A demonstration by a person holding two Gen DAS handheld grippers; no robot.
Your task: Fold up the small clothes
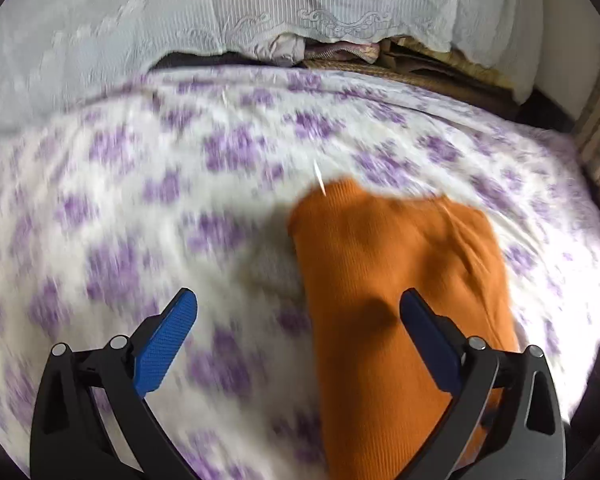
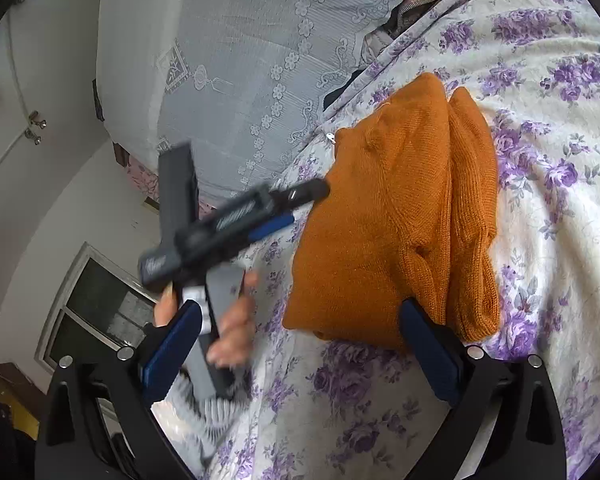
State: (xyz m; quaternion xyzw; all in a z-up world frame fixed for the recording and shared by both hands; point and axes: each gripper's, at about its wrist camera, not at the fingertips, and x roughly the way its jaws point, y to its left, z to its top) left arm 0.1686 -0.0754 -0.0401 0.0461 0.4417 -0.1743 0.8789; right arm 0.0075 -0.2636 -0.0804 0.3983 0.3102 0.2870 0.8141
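The bed (image 2: 540,240) was the biggest thing, with a white cover full of purple flowers. Behind it hung a white lace cloth (image 1: 300,0). On the bed lay the orange sweater (image 2: 400,220), already folded into a thick, neat bundle, with one folded edge lying on top along its right side. The left gripper (image 1: 298,336) hung over the near left edge of the sweater, and its blue fingers (image 1: 168,344) were spread wide with nothing between them. The right gripper (image 2: 300,344) was also wide and empty, just in front of the sweater's near end. A hand (image 2: 228,332) held the left gripper's handle. The folding looked almost done. I think the next move would be one last fold or a tidy press, taking the edge gently so the layers did not slide apart.
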